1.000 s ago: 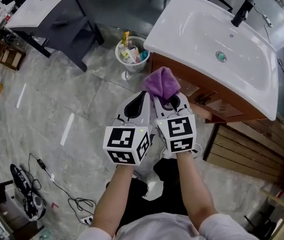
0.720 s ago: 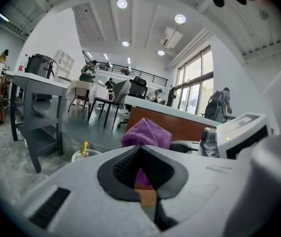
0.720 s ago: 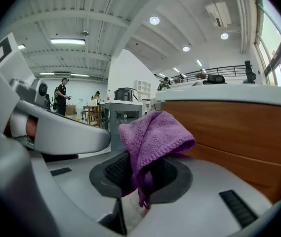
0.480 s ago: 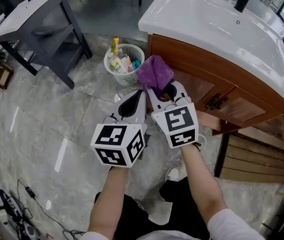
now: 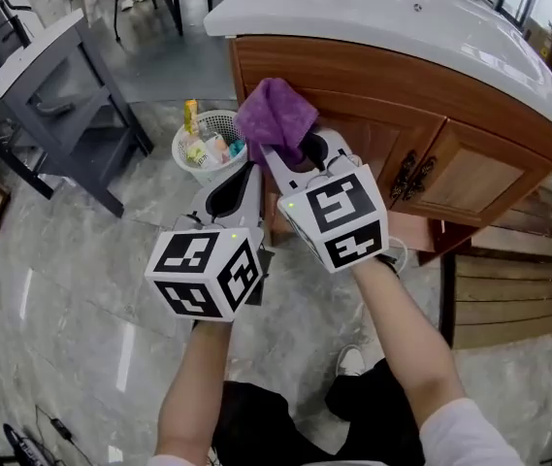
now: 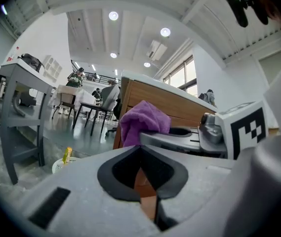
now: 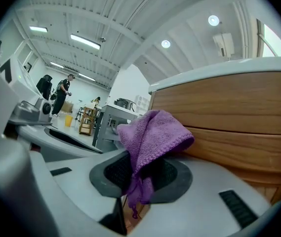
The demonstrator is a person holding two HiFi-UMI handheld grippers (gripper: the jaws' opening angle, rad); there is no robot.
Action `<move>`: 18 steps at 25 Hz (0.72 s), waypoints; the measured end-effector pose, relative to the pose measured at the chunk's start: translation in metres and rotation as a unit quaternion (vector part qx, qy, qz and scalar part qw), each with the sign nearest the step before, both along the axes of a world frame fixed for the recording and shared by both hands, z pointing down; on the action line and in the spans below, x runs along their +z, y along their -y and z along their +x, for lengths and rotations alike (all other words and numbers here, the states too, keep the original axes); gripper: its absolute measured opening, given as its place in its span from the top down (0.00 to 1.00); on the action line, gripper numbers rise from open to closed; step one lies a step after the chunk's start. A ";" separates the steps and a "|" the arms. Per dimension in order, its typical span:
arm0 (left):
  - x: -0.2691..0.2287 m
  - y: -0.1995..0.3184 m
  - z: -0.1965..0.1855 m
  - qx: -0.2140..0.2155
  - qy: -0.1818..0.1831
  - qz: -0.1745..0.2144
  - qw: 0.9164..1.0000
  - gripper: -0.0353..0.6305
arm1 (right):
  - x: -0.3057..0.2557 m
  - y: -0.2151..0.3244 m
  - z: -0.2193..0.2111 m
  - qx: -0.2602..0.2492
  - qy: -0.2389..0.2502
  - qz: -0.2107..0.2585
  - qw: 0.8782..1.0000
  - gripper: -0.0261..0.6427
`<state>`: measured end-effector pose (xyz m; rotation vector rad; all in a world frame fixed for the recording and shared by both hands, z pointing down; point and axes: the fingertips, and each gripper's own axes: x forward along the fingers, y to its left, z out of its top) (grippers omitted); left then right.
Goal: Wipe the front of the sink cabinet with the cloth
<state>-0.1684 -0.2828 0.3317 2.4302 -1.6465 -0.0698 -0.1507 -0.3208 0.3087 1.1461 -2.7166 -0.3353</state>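
A bunched purple cloth sticks out of my right gripper, which is shut on it; the same cloth fills the middle of the right gripper view. It hangs just in front of the upper left corner of the wooden sink cabinet, whose front panel stands close behind it. Whether cloth and wood touch, I cannot tell. My left gripper is beside the right one, on its left, shut and holding nothing. In the left gripper view the cloth shows ahead and to the right.
A white basin top overhangs the cabinet. Two cabinet doors with dark metal handles lie to the right. A white waste basket with bottles stands on the floor left of the cabinet. A grey table is further left.
My view has dropped from above the basin to face the cabinet front. Both grippers rose and moved toward the cabinet's upper left corner, the cloth staying in the right one.
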 end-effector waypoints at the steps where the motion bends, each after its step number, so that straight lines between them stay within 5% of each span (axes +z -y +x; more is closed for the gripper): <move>1: 0.000 0.000 0.005 0.005 0.004 0.005 1.000 0.94 | 0.000 0.000 0.006 0.004 0.001 0.001 1.000 0.85; 18: 0.009 0.008 0.111 0.104 0.028 0.001 0.994 0.94 | 0.004 -0.007 0.130 0.108 0.010 -0.002 0.994 0.85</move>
